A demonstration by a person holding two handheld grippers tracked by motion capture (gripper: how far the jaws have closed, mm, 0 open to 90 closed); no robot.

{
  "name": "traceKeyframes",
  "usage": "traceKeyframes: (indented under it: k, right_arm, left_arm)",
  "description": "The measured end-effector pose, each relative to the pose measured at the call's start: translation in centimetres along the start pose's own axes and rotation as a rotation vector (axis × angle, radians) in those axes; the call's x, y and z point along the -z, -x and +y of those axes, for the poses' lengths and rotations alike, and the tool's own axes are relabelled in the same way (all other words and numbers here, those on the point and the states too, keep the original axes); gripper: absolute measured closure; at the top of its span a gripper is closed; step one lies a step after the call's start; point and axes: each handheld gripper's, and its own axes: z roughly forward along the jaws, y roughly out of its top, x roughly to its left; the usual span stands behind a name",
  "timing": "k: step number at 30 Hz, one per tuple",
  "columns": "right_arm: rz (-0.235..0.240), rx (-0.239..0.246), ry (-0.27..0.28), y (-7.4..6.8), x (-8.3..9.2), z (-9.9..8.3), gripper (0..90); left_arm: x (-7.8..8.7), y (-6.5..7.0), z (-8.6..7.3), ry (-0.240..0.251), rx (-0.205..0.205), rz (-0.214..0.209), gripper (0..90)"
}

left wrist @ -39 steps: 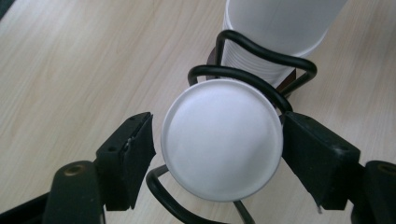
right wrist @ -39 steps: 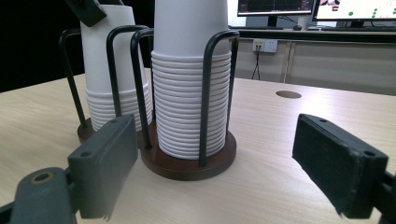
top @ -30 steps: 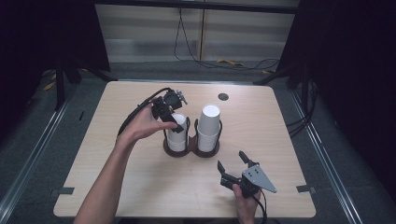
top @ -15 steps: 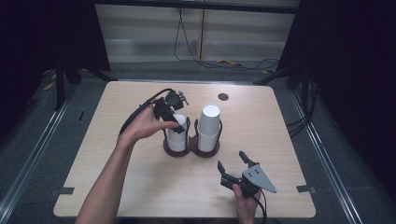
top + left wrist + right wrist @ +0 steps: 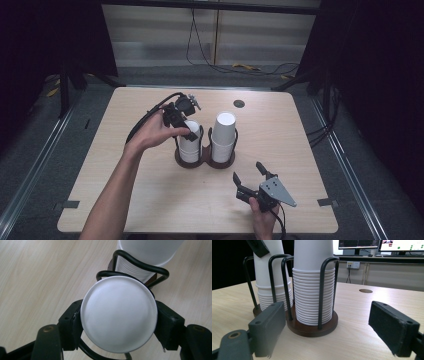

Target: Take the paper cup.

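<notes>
Closing over the last moment, my left gripper (image 5: 189,131) now clamps the top cup (image 5: 119,314) of the left stack in the cup holder (image 5: 205,159), its axis upright, while my right gripper (image 5: 254,177) waits wide open nearer me.

A wooden counter (image 5: 125,190) carries a small round dark grommet hole (image 5: 239,104) near its far edge. Behind it, cables (image 5: 260,69) trail across the floor; computer monitors (image 5: 377,243) glow beyond.
</notes>
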Motion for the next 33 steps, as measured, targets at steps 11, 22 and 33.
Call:
traceKeyframes:
  k: [11,22,33]
  right_arm:
    - [0.001,-0.002,-0.004,0.0,0.0,0.0,13.7]
    - [0.003,-0.003,-0.01,0.0,0.0,0.0,13.7]
    - [0.004,-0.002,-0.012,0.0,0.0,0.0,13.7]
  left_arm:
    - [1.1,-0.2,-0.3,0.031,0.006,-0.011,32.8]
    - [2.8,0.0,-0.4,0.074,0.001,-0.004,32.8]
    - [4.5,0.3,-0.7,0.138,-0.022,0.013,32.9]
